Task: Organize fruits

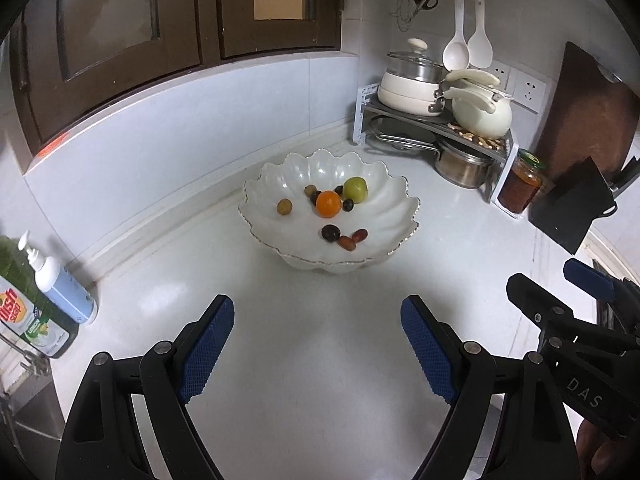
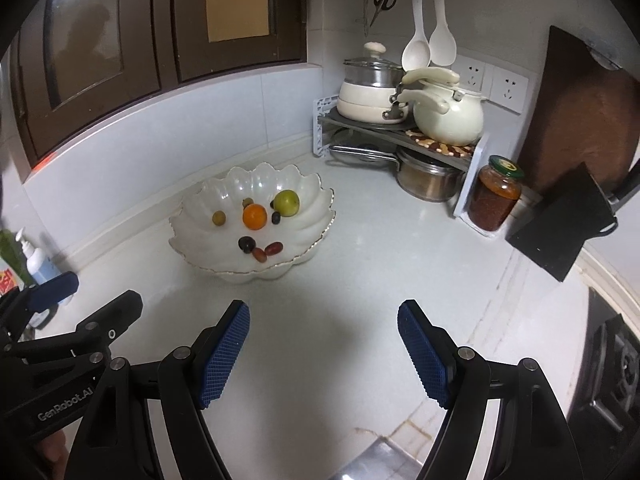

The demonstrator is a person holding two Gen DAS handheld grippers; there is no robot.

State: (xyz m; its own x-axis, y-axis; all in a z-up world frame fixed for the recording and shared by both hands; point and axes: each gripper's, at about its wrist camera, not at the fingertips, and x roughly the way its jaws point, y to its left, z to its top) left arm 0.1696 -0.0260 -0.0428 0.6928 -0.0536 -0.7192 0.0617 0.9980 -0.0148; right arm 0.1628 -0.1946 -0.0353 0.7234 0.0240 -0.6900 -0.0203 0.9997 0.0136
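A white scalloped bowl point(image 1: 384, 216) point(image 2: 304, 216) stands on the white counter. In it lie an orange point(image 1: 328, 203) point(image 2: 254, 216), a green fruit point(image 1: 355, 189) point(image 2: 286, 202), a small yellow-brown fruit point(image 1: 284, 206) point(image 2: 219, 218), a dark plum point(image 1: 330, 233) point(image 2: 246, 244), red dates point(image 1: 354, 239) point(image 2: 268, 251) and several small dark fruits. My left gripper point(image 1: 318, 344) is open and empty, short of the bowl. My right gripper point(image 2: 324, 344) is open and empty, to the bowl's right and nearer. Each gripper shows at the edge of the other's view.
A corner rack point(image 1: 436, 120) point(image 2: 400, 132) holds white pots and a kettle, with a steel pot beneath. A jar of red preserve point(image 1: 522, 184) point(image 2: 496, 200) stands beside it. A dark cutting board point(image 2: 576, 120) leans at right. Soap bottles point(image 1: 52, 284) stand at left. A stove point(image 2: 616, 360) is at far right.
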